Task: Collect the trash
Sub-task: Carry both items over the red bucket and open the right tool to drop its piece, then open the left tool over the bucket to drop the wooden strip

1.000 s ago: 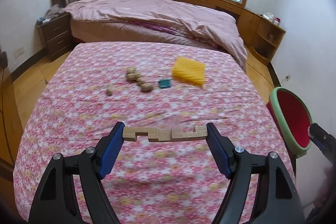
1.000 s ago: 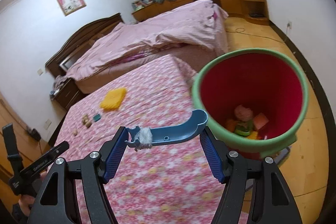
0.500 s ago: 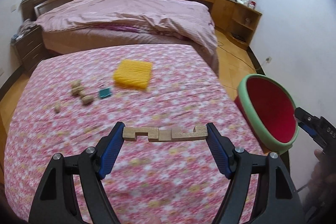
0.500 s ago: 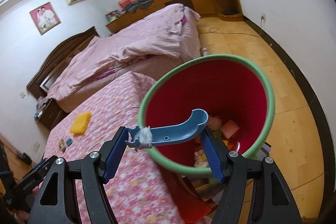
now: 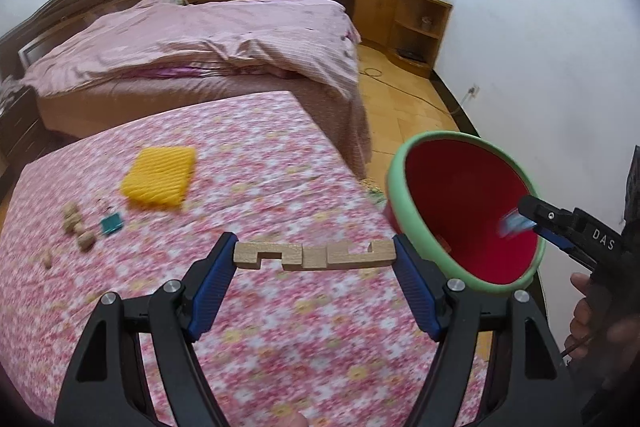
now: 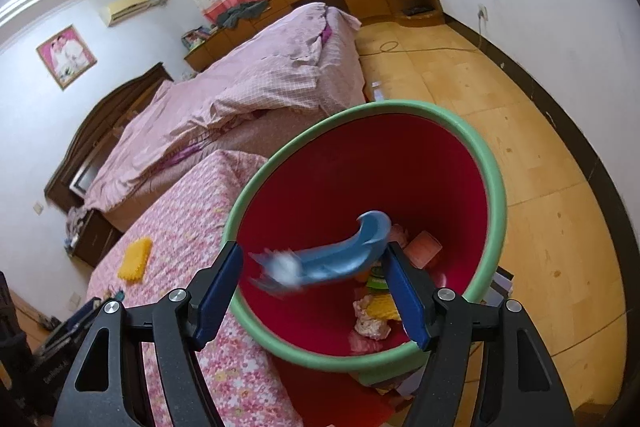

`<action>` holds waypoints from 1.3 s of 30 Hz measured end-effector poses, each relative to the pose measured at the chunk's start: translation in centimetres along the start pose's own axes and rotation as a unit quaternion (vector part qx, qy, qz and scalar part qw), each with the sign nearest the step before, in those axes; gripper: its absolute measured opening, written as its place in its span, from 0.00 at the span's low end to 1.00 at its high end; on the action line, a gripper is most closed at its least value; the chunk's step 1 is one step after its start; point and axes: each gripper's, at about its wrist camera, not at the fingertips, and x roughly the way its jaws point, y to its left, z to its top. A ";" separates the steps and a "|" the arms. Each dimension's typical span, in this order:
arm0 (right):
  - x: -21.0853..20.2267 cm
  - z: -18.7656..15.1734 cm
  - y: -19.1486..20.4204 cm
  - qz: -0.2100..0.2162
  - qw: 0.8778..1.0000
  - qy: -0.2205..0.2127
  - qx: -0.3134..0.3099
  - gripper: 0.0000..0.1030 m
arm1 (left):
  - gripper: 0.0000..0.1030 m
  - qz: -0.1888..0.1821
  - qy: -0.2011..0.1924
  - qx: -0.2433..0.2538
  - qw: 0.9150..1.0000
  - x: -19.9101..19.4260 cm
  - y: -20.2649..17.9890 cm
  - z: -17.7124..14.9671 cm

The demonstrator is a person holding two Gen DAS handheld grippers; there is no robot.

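Right hand-held gripper (image 6: pixel 312 269) opening, tilted over bin (image 6: pixel 490 163)

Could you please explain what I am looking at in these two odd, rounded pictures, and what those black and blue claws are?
There is no robot here: a person holds a pair of hand tongs in each hand, and each carries a wide-angle camera looking along its fingers.

The left camera shows the left tongs clamped on a notched wooden piece, above a floral cloth bearing a yellow pad, some nut shells and a small teal item.

The right camera looks into the red bin, which already holds trash. The right tongs are opening, and the blurred blue plastic piece between them seems to be dropping in.
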 end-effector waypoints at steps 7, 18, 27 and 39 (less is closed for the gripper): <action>-1.4 0.7 -2.3 -0.010 1.000 -0.019 0.022 0.79 | 0.75 -0.030 0.006 0.034 0.999 1.8 -3.6 0.9; -3.9 0.4 -6.4 -0.038 0.997 -0.038 0.056 0.79 | 0.75 -0.078 0.018 0.094 0.992 6.0 -10.4 1.4; -4.4 0.4 -8.5 -0.049 0.995 -0.042 0.079 0.79 | 0.81 -0.100 0.027 0.127 0.986 8.0 -13.5 0.9; -4.1 0.0 -7.9 -0.040 0.996 -0.037 0.064 0.79 | 0.87 -0.087 0.023 0.083 0.992 6.6 -10.9 0.9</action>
